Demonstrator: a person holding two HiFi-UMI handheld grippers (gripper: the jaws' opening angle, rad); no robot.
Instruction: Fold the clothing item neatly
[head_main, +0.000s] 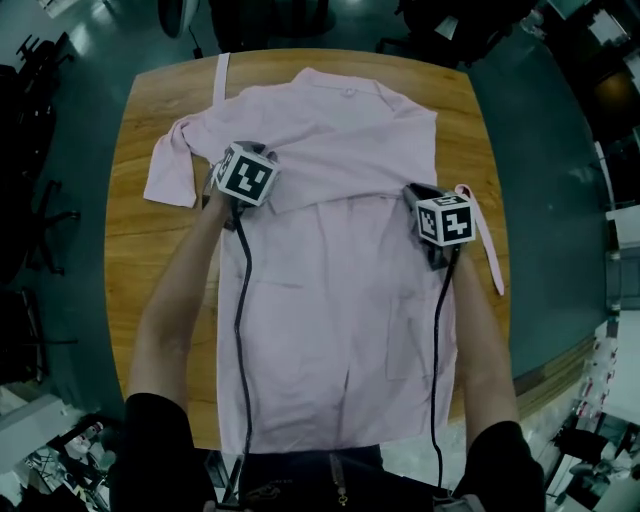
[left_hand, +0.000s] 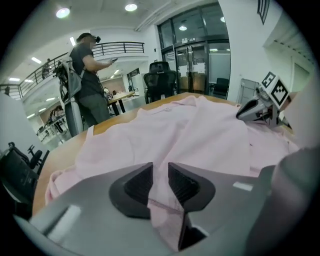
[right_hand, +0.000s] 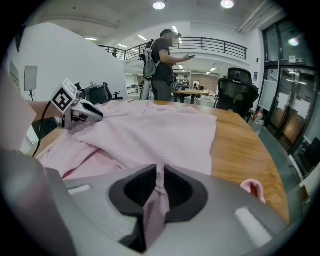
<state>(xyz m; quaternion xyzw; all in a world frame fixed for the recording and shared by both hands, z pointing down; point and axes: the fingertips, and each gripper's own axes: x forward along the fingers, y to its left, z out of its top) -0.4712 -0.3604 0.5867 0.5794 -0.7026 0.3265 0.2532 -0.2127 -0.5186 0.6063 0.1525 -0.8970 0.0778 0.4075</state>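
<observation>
Wooden bench (head_main: 140, 250) carries a pink shirt (head_main: 340, 330) spread flat, with a fold edge running across it between the 2 grippers. Left gripper (left_hand: 160, 174) is at the shirt's left side, jaws slightly spread with cloth lying between them. Right gripper (right_hand: 160, 174) is at the right edge, jaws pinching a pleat of the shirt.

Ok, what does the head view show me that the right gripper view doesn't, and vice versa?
Only the head view: the pink shirt's whole outline on the table, hem at the near edge. Only the right gripper view: the right gripper's fingers clamped on a shirt fold, and a person standing beyond the table. Both: shirt, table, left gripper.
</observation>
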